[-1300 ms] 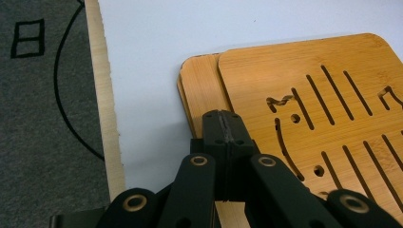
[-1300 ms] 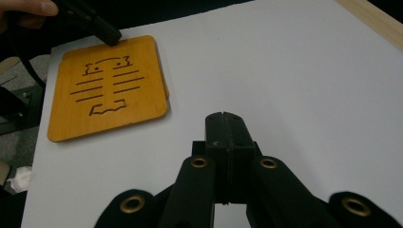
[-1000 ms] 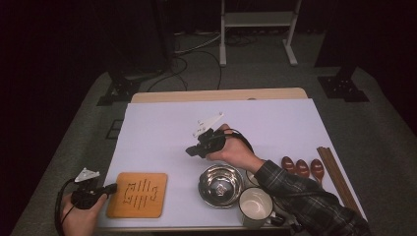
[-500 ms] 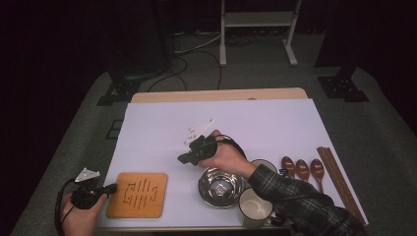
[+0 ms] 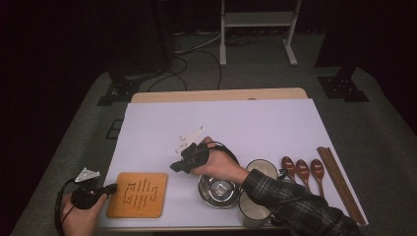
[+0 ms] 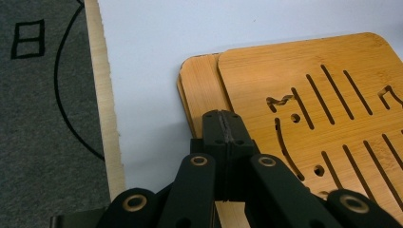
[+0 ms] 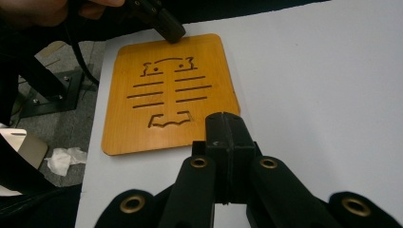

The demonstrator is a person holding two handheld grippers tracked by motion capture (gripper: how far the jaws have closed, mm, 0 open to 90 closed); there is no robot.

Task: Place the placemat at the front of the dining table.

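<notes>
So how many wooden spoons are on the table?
3. They lie side by side near the table's right edge: the left spoon, the middle spoon and the right spoon, beside the chopsticks. A sleeve could hide more.

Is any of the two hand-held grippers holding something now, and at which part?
Nothing is held. The left hand-held gripper is shut, its tips at the left edge of the wooden trivet. The right hand-held gripper is shut and empty above the table.
</notes>
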